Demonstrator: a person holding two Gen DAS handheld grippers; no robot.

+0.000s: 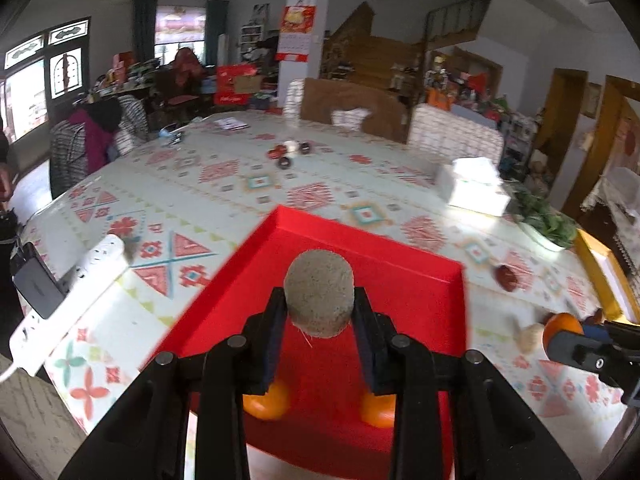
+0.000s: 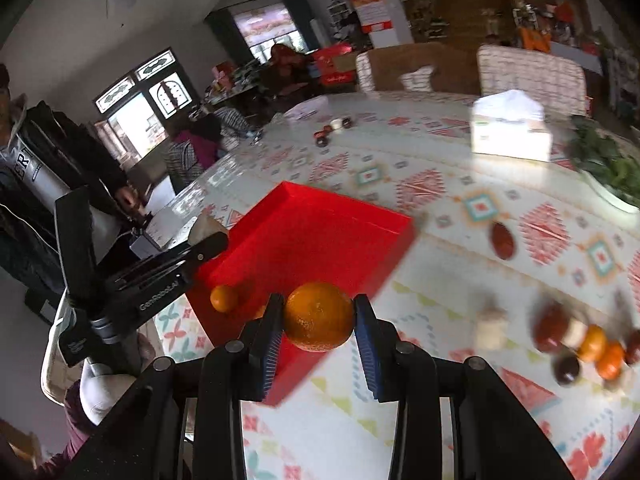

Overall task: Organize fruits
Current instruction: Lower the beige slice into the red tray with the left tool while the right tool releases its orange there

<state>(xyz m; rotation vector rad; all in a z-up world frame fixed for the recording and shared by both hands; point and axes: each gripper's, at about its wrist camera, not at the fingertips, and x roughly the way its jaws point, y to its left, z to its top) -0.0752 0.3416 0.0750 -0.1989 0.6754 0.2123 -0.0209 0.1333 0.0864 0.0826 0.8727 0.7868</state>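
Fruits sit in two tongs: the left tongs squeeze a fuzzy brown kiwi over the red tray, and the right tongs squeeze an orange by the tray's edge above the bench

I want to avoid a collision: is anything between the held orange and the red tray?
Nothing visible. The orange, gripped by the right gripper, hangs at the tray's near corner; two oranges lie inside, left of it.

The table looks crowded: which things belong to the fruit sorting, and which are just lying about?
Job: red tray; kiwi in left gripper; orange in right gripper; loose fruits.
Lying about: tissue box; toy car; power strip; greens.
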